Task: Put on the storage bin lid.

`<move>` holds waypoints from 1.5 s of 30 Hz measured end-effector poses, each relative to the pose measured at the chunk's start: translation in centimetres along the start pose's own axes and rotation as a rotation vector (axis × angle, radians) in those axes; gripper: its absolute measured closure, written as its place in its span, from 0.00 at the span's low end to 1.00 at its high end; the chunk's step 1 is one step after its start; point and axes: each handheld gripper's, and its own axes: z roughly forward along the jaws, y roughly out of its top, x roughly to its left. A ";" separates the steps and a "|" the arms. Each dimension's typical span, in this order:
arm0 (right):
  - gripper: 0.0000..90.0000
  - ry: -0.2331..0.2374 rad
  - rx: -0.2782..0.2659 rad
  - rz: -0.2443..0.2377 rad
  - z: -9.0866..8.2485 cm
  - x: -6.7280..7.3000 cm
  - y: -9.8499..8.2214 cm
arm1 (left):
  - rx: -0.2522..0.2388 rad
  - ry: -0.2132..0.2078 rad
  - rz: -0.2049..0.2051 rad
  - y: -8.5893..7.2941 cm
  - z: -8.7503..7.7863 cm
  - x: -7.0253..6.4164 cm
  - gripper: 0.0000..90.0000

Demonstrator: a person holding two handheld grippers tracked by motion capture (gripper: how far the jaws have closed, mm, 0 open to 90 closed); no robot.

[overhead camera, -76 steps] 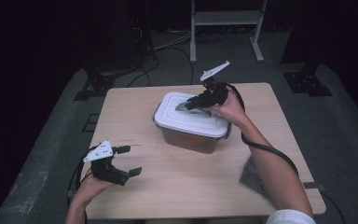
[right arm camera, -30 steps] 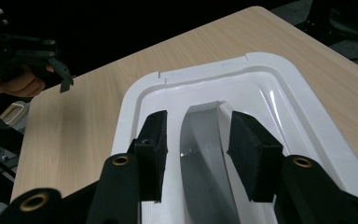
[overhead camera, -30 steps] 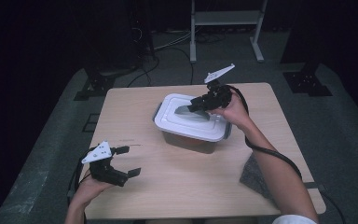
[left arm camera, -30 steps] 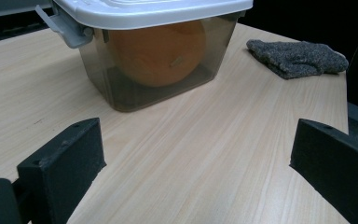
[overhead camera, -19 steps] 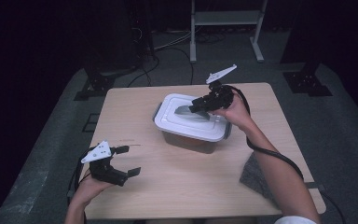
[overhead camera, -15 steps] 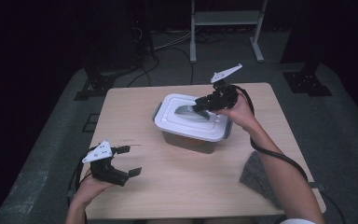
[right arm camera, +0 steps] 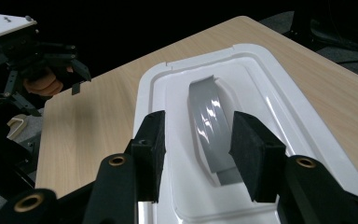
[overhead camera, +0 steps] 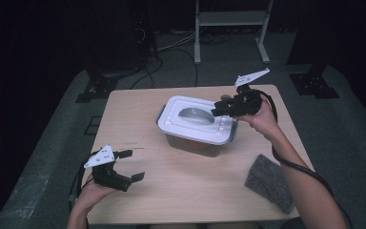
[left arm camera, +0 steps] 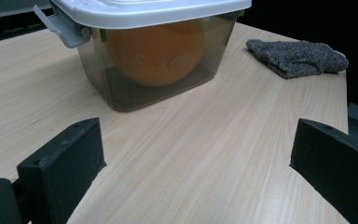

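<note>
A: What is the table point(overhead camera: 190, 191) carrying, biggest thing first?

B: A storage box point(overhead camera: 196, 125) near the middle, towards the far edge. It has a smoky see-through tub and a white lid point(right arm camera: 279, 88) with a grey arched handle point(right arm camera: 209, 126) sunk into a recess on top, and grey clip latches point(left arm camera: 58, 25) on its ends. Through the wall you can see something round and orange point(left arm camera: 156, 46) inside, maybe a pumpkin or a large fruit. A grey speckled cloth point(overhead camera: 269, 182) lies well apart at the near right.

A: How would it handle?

B: I'd judge the tub stiff and its walls slick, with real weight in it. The handle is the place to grip, across its middle, and only with both latches down, or the lid may come away alone.

A: And the 2 grippers?

B: The right gripper point(right arm camera: 198, 149) hangs over the lid's right end, its jaws partly apart either side of the handle's near end, and I see no pad pressing on it. The left gripper point(left arm camera: 196, 168) sits at the near left, jaws wide and holding nothing.
</note>
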 end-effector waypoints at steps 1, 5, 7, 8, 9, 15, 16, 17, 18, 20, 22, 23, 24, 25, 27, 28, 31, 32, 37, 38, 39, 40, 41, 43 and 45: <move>0.60 0.000 -0.001 0.003 -0.2 0.0 -0.1 | -0.003 -0.001 0.000 0.0 0.0 0.0 0.02; 0.59 -0.014 -0.001 0.014 -1.2 0.2 -1.0 | -0.007 0.001 -0.001 0.0 -0.1 0.1 0.02; 0.59 -0.016 -0.006 0.016 -1.7 0.3 -1.3 | -0.006 -0.001 0.000 0.0 0.0 0.1 0.02; 0.59 -0.020 -0.007 0.018 -1.9 0.3 -1.5 | -0.005 -0.002 0.001 0.0 0.0 0.1 0.02; 0.59 -0.021 -0.008 0.018 -2.1 0.4 -1.6 | -0.005 -0.003 0.000 0.0 0.0 0.1 0.02; 0.59 -0.038 -0.015 0.027 -3.4 0.5 -2.7 | 0.002 -0.009 0.003 0.1 0.3 0.1 0.02; 0.59 -0.043 -0.014 0.034 -3.8 0.6 -2.9 | 0.003 -0.008 0.004 0.0 0.3 0.2 0.02; 0.58 -0.047 -0.014 0.036 -4.0 0.5 -3.1 | 0.004 -0.009 0.003 0.0 0.3 0.2 0.02; 0.58 -0.049 -0.015 0.041 -4.3 0.6 -3.3 | 0.004 -0.009 0.004 0.1 0.3 0.2 0.02; 0.57 -0.050 -0.018 0.045 -4.8 0.6 -3.8 | 0.001 -0.010 0.004 0.1 0.3 0.1 0.02; 0.57 -0.055 -0.015 0.052 -5.1 0.6 -4.1 | 0.001 -0.010 0.003 0.1 0.4 0.1 0.02; 0.57 -0.057 -0.016 0.055 -5.4 0.7 -4.4 | 0.000 -0.011 0.003 0.1 0.4 0.0 0.02; 0.56 -0.059 -0.016 0.059 -5.6 0.7 -4.7 | 0.001 -0.012 0.004 0.1 0.4 0.0 0.02; 0.56 -0.060 -0.016 0.059 -5.7 0.7 -4.8 | 0.003 -0.011 0.006 0.1 0.4 0.0 0.02; 0.55 -0.066 -0.015 0.067 -6.0 0.7 -5.4 | 0.004 -0.011 0.003 0.1 0.5 -0.1 0.02; 0.55 -0.067 -0.014 0.072 -6.1 0.6 -5.6 | 0.007 -0.010 0.006 0.0 0.5 -0.1 0.02; 0.54 -0.068 -0.010 0.084 -6.4 0.7 -6.3 | 0.012 -0.012 0.006 0.0 0.6 -0.2 0.02; 0.54 -0.069 -0.006 0.087 -6.5 0.7 -6.5 | 0.013 -0.011 0.005 0.0 0.6 -0.2 0.02; 0.53 -0.074 -0.001 0.105 -6.9 0.7 -7.8 | 0.014 -0.011 0.005 0.0 0.7 -0.2 0.02; 0.53 -0.075 -0.001 0.109 -7.0 0.7 -8.1 | 0.014 -0.012 0.005 0.0 0.7 -0.2 0.02; 0.53 -0.076 -0.003 0.114 -7.2 0.7 -8.3 | 0.014 -0.012 0.005 0.0 0.7 -0.2 0.02; 0.53 -0.078 -0.003 0.118 -7.3 0.7 -8.5 | 0.015 -0.013 0.005 0.0 0.7 -0.2 0.02; 0.53 -0.081 -0.001 0.120 -7.4 0.7 -8.7 | 0.016 -0.013 0.005 0.0 0.7 -0.2 0.02; 0.53 -0.083 -0.002 0.128 -7.6 0.7 -9.2 | 0.016 -0.013 0.005 0.0 0.7 -0.2 0.02; 0.53 -0.091 -0.003 0.134 -7.8 0.7 -9.6 | 0.015 -0.013 0.006 0.0 0.7 -0.2 0.02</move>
